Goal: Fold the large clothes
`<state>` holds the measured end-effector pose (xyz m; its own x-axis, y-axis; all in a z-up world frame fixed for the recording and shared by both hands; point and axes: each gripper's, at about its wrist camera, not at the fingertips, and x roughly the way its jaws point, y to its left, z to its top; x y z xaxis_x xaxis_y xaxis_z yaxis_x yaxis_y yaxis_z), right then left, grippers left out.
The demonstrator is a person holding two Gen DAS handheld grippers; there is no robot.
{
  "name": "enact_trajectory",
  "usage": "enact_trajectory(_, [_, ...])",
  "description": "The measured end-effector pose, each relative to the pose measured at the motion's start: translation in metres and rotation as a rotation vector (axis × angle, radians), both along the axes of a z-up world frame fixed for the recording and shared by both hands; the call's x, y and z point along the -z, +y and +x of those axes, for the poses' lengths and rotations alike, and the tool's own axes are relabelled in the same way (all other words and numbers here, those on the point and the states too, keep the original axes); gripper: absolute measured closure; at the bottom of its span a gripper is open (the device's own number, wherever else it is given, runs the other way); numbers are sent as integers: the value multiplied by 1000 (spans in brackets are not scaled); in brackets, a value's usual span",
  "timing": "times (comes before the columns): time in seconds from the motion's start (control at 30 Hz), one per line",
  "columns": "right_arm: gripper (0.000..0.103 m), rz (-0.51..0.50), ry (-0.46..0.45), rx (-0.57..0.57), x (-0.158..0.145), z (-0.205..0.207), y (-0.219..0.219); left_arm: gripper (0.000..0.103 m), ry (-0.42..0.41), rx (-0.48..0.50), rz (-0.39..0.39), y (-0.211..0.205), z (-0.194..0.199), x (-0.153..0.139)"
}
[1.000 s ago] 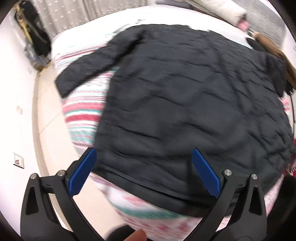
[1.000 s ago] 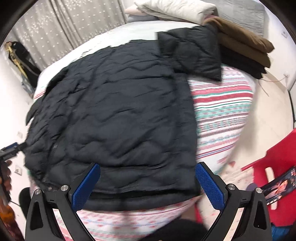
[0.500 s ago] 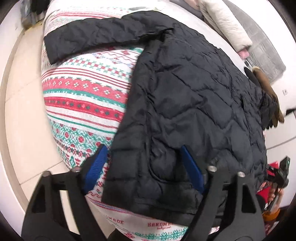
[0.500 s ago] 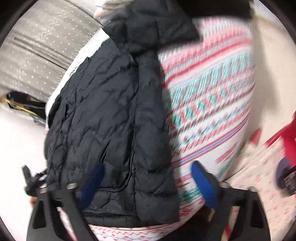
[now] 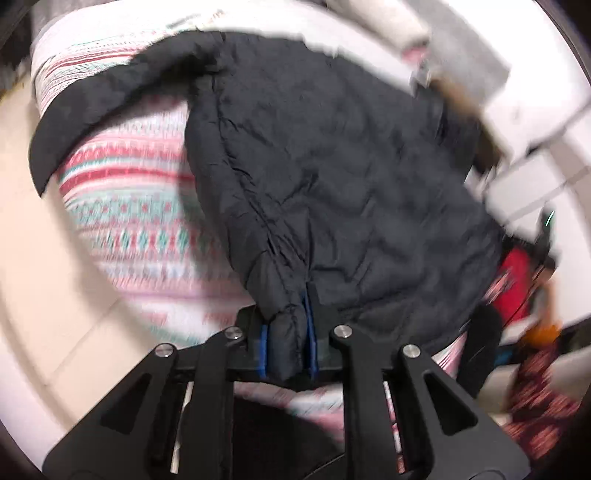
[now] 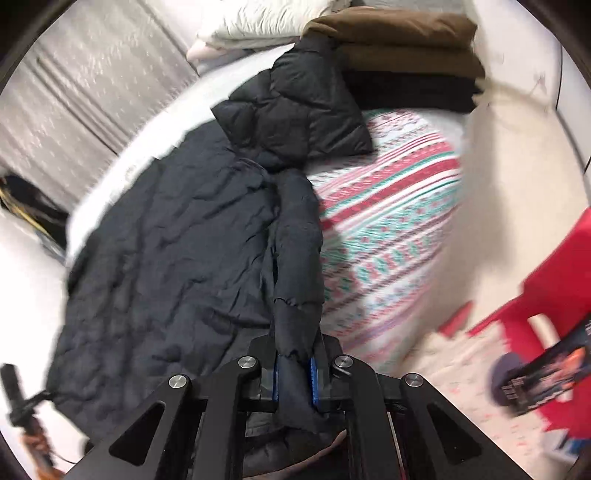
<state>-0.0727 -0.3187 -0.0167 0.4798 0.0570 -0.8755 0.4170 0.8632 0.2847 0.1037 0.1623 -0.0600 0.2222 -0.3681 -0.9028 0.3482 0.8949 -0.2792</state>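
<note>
Across the left wrist view, a bed [image 5: 122, 206] covered by a spread patterned in red, green and white bands was seen, with pale floor [image 5: 33, 258] curving around its near edge. A black quilted jacket [image 5: 332, 166] was laid over the bed, one sleeve [image 5: 99, 99] stretched out to the left. The left gripper [image 5: 286, 339] was closed tight on the jacket's near hem corner, a bunched fold of fabric pinched between its blue pads [image 5: 263, 345]. Much of this view was blurred; pale bedding [image 5: 384, 22] was made out at the far side.

From the right wrist view, the same jacket [image 6: 166, 258] was seen spread on the bed [image 6: 388, 229], its other sleeve [image 6: 291, 110] folded near a stack of brown and black folded clothes [image 6: 399, 48]. The right gripper [image 6: 293, 380] was clamped on the opposite hem corner, fabric drawn into a ridge toward it. A grey dotted curtain [image 6: 74, 85] was seen behind the bed, white pillows [image 6: 266, 18] at its head, and a red plastic stool [image 6: 546, 295] on the floor at the right.
</note>
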Motion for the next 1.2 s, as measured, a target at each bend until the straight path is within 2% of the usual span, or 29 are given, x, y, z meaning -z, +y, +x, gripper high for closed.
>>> enact_trajectory(0.03, [93, -39, 40, -16, 5, 2, 4, 80, 1, 32, 113, -8, -6, 14])
enact_trajectory(0.07, [92, -67, 76, -30, 11, 4, 7, 76, 1, 50, 193, -15, -6, 25])
enact_trajectory(0.1, [90, -103, 129, -50, 21, 6, 13, 68, -4, 71, 292, -20, -7, 37])
enact_trajectory(0.13, [87, -145, 174, -68, 30, 10, 18, 61, -13, 84, 347, -22, -8, 44])
enact_trajectory(0.17, [79, -185, 202, -79, 36, 11, 24, 60, -36, 99, 377, -25, -9, 45])
enact_trajectory(0.23, [73, -238, 210, -77, 36, 10, 29, 41, -81, 104, 408, -25, -7, 37])
enact_trajectory(0.3, [65, -275, 197, -62, 26, 10, 34, 26, -178, 86, 417, -24, -1, 18])
enact_trajectory(0.33, [62, -298, 175, -59, 16, 11, 37, 21, -210, 81, 413, -22, 1, 12])
enact_trajectory(0.4, [47, -324, 126, -71, -2, 13, 47, 21, -263, 61, 396, -19, 13, -2])
enact_trajectory(0.47, [40, -330, 65, -101, -21, 21, 59, 21, -284, 44, 346, -23, 26, -9])
enact_trajectory(0.57, [34, -283, -36, -205, -44, 42, 87, 21, -305, 33, 214, -23, 52, -15])
enact_trajectory(0.67, [34, -224, -112, -298, -49, 62, 108, 21, -283, 13, 88, -22, 84, -8])
enact_trajectory(0.7, [34, -208, -115, -314, -49, 72, 111, 21, -267, 0, 64, -23, 87, -7])
enact_trajectory(0.83, [34, -156, -67, -368, -36, 112, 108, 21, -181, -33, -22, -14, 142, 14])
enact_trajectory(0.93, [34, -141, -32, -368, -26, 132, 107, 21, -157, -37, -49, -11, 164, 24])
enact_trajectory(0.97, [34, -100, -38, -390, -23, 141, 110, 21, -147, -40, -53, -11, 173, 28])
enact_trajectory(1.07, [34, 23, -45, -462, -11, 160, 126, 29, -133, -38, -72, -14, 186, 35])
enact_trajectory(1.17, [34, 83, -46, -542, 5, 186, 158, 44, -137, -26, -97, -17, 196, 39])
enact_trajectory(1.2, [34, 99, -50, -573, 10, 194, 171, 55, -135, -15, -121, -18, 198, 40])
